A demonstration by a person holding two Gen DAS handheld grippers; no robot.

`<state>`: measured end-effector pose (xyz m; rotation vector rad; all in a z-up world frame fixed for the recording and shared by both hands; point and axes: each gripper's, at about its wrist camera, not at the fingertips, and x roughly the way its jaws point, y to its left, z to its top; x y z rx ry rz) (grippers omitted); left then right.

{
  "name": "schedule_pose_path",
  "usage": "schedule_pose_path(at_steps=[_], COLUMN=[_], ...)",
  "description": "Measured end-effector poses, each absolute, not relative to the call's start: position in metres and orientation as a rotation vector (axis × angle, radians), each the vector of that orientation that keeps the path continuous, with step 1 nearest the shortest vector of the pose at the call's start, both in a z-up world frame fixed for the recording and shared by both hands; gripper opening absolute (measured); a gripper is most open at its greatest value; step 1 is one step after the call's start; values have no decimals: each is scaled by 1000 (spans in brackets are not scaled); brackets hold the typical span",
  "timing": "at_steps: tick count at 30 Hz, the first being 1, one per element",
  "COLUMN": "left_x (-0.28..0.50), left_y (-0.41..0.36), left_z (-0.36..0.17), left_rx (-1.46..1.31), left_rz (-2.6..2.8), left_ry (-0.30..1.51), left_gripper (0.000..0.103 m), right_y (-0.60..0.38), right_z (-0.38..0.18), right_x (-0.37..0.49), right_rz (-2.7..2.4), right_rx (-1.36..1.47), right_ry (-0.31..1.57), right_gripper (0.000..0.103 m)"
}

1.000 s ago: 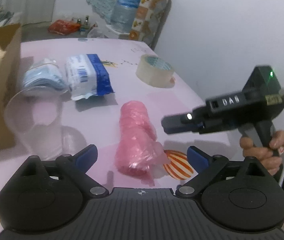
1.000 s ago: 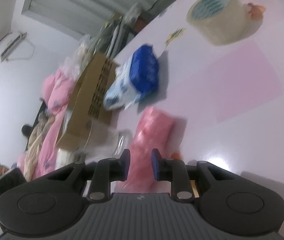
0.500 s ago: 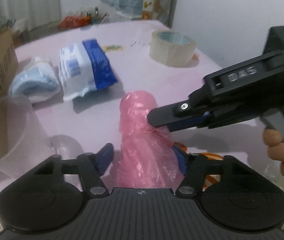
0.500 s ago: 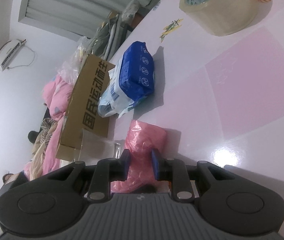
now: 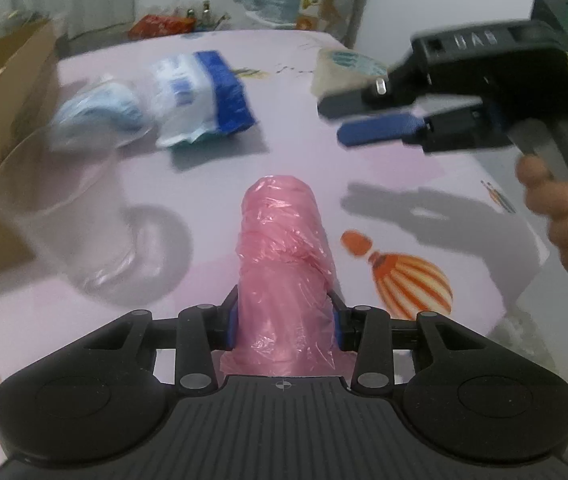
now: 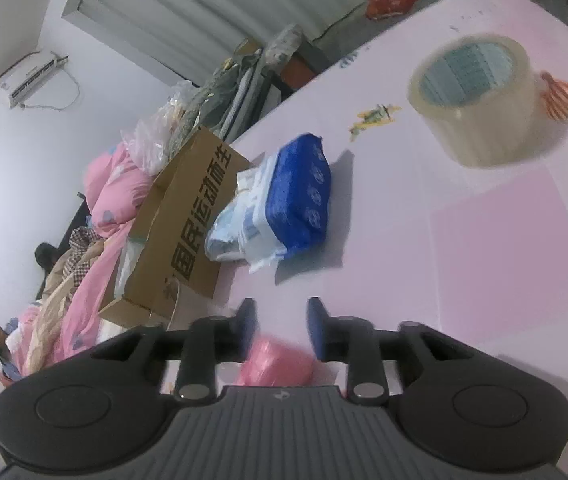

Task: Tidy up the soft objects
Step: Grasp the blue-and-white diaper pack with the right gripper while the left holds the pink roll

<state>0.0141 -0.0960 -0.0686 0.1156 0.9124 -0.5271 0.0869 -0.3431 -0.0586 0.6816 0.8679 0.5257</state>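
A pink plastic-bag roll [image 5: 284, 256] lies on the pink table, pointing away from me. My left gripper [image 5: 283, 320] is shut on its near end. The roll also shows low in the right wrist view [image 6: 277, 364], below the fingers. My right gripper [image 6: 279, 320] is open and empty; in the left wrist view it hangs above the table at the right [image 5: 368, 116]. A blue-and-white soft pack [image 5: 203, 96] and a pale blue bundle [image 5: 99, 110] lie at the back left. The pack also shows in the right wrist view [image 6: 284, 204].
A clear plastic cup [image 5: 59, 204] lies on its side to the left of the roll. A cardboard box [image 5: 3, 128] stands at the left edge, also visible in the right wrist view [image 6: 179, 232]. A tape roll [image 6: 480, 96] sits at the back right.
My left gripper closed on the pink roll's near end. My right gripper let go of the roll, opened, and drew back up and to the right.
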Motion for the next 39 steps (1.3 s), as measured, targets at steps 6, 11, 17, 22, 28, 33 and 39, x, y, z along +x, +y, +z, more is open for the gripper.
schedule_pose_path(at_steps=[6,11,17,22,28,33,39], left_x=[7,4,7,3,3,2,6], left_y=[-62,-43,-38,-38,-35,-34,-31], left_z=[-66,-65,-65,-65,-65,-65,-68], left_rx=[46,1,-23,-42,-61,-72,-101], left_rz=[-475,-440,-426,-426,-427,-435,-441], left_ry=[939,950,953,945,942,936,936], left_gripper=[39,39,39,39,39,39,39], right_y=[-320,-306,-294,-288,-288,-301,-316], right_z=[-56,-70,-86,-86,-74,-68,-61], right_x=[127,169,195,196,183,148,82], right_rz=[523,498,506,520,489,485,513], right_rx=[630,635,639,617,556,523,475], right_ry=[848,870,883,886,901,956,1029], right_gripper=[63,63,67,65,58,57,56])
